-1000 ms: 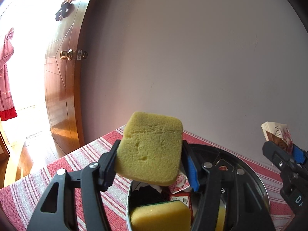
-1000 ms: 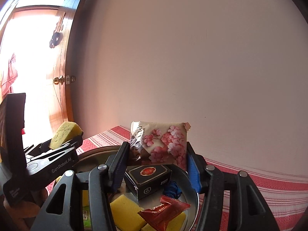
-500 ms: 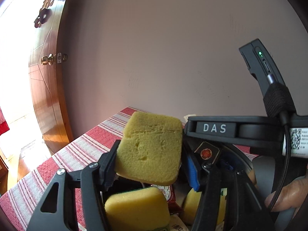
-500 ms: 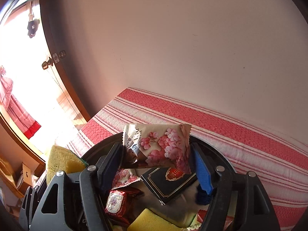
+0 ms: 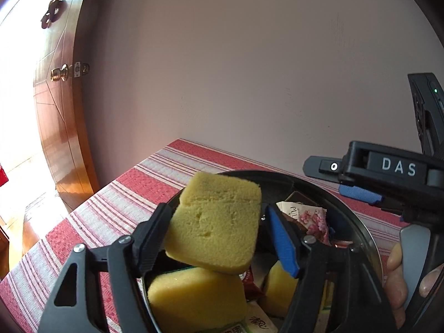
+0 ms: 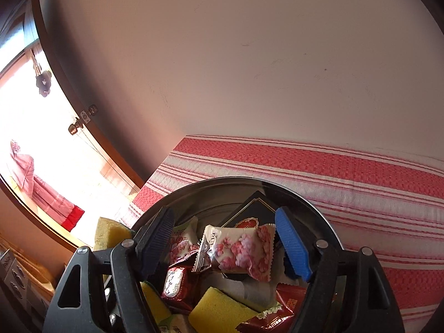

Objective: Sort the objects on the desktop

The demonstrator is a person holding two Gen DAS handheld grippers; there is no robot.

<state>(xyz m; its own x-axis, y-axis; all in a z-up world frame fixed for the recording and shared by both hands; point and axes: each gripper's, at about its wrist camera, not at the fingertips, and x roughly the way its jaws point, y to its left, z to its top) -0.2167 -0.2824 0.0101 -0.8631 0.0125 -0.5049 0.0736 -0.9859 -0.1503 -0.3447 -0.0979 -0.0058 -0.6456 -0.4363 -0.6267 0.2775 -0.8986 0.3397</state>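
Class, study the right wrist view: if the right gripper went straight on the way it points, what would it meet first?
Most likely the floral packet, which lies between the opening jaws of the right gripper, apparently free of both. Beyond it sit the black box and the metal bowl. Depth is uncertain.

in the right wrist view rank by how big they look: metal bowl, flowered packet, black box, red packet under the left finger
1. metal bowl, by far the largest
2. flowered packet, though it lies nearest the camera
3. black box, partly hidden by the packet, so its rank is unsure
4. red packet, partly hidden too
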